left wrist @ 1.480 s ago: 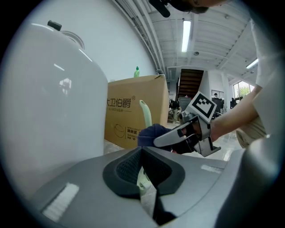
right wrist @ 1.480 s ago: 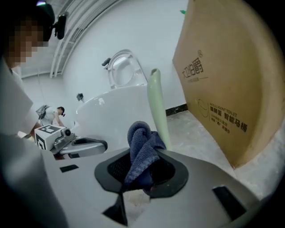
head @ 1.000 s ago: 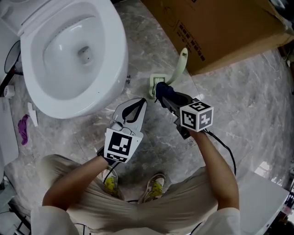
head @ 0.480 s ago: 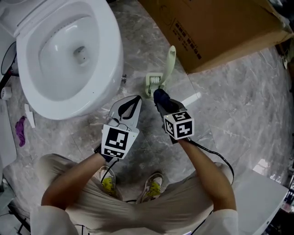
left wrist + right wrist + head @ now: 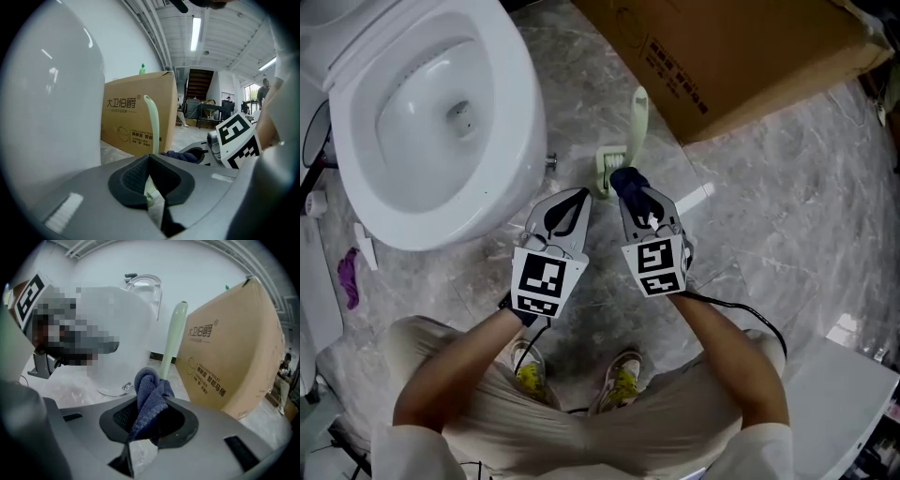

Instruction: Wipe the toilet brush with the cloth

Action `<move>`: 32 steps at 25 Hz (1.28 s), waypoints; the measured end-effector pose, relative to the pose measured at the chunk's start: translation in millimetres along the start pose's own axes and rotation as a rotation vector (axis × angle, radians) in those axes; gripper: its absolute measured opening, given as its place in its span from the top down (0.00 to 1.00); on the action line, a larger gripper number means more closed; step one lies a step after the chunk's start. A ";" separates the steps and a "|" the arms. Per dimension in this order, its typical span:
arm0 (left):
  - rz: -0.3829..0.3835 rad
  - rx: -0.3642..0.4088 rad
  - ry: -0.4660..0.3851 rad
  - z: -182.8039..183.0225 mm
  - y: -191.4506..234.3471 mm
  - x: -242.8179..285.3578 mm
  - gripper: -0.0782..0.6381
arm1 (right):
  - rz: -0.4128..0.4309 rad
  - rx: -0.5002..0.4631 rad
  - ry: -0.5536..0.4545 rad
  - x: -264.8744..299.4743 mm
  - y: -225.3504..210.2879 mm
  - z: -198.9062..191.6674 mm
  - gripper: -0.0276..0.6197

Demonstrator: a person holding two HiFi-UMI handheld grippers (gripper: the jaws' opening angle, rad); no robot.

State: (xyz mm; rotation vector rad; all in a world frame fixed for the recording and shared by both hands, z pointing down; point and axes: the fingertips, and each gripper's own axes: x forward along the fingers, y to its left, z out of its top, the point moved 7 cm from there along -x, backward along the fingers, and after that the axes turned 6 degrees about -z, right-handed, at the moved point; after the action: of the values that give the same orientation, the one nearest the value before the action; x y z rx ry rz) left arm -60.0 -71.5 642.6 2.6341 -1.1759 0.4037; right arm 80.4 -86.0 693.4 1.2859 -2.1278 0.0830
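Note:
The pale green toilet brush [image 5: 636,117] stands upright in its holder [image 5: 610,166] on the marble floor, between the toilet and the cardboard box. My right gripper [image 5: 630,189] is shut on a dark blue cloth [image 5: 627,178], which sits just in front of the holder, close to the handle's foot. In the right gripper view the cloth [image 5: 150,391] bunches up between the jaws, with the brush handle [image 5: 171,336] right behind it. My left gripper [image 5: 579,198] is shut and holds nothing, a little left of the holder. The handle [image 5: 152,123] rises ahead in the left gripper view.
A white toilet bowl [image 5: 422,122] fills the upper left, close to the left gripper. A large cardboard box [image 5: 741,56] stands behind the brush at upper right. A white strip [image 5: 694,199] lies on the floor right of the right gripper. A purple item [image 5: 347,277] lies far left.
My right gripper has swung left and turned, so the cloth now sits right in front of the brush holder. The left gripper has hardly moved.

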 end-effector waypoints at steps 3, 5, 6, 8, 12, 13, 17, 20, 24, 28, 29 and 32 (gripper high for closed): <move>-0.001 0.007 0.011 -2.0 -1.9 -1.7 0.89 | 0.010 0.021 0.024 8.7 0.4 -3.2 0.80; 0.000 0.012 0.009 -2.1 -3.9 -2.2 0.89 | 0.015 0.049 0.055 14.2 -0.9 -9.4 0.80; 0.001 0.016 0.007 -2.1 -4.2 -2.6 0.89 | 0.016 0.053 0.073 16.7 -1.2 -12.1 0.80; 0.007 0.021 0.008 -3.2 -2.1 -5.0 0.89 | 0.021 0.048 0.096 22.4 0.0 -16.3 0.80; 0.024 0.010 0.015 -4.0 3.9 -8.3 0.89 | 0.026 0.036 0.127 36.2 0.5 -25.7 0.80; 0.025 0.010 0.015 -2.3 4.5 -8.1 0.89 | 0.028 0.038 0.138 40.9 0.6 -28.2 0.80; 0.010 0.036 -0.002 6.0 -0.3 -8.3 0.89 | 0.048 0.021 0.187 55.8 2.6 -39.6 0.80; -0.018 0.056 0.012 5.7 -1.3 -13.0 0.89 | 0.057 0.009 0.216 66.0 2.8 -47.7 0.80; -0.082 0.059 0.040 -0.4 -14.4 -16.5 0.89 | 0.054 -0.005 0.266 77.5 -2.4 -61.7 0.80; -0.125 0.076 0.041 1.2 -22.4 -19.6 0.89 | 0.064 -0.038 0.291 90.6 0.3 -67.9 0.80; -0.129 0.079 0.042 1.3 -22.0 -19.4 0.89 | 0.068 -0.047 0.291 93.1 1.8 -67.5 0.80; -0.128 0.080 0.058 -2.0 -19.8 -17.4 0.89 | 0.085 -0.063 0.296 96.6 6.8 -68.1 0.80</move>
State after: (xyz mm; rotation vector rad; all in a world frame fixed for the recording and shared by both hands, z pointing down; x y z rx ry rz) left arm -56.5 -46.0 636.7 2.7274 -0.9872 0.5087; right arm 77.8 -132.2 802.4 1.0739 -1.9149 0.2266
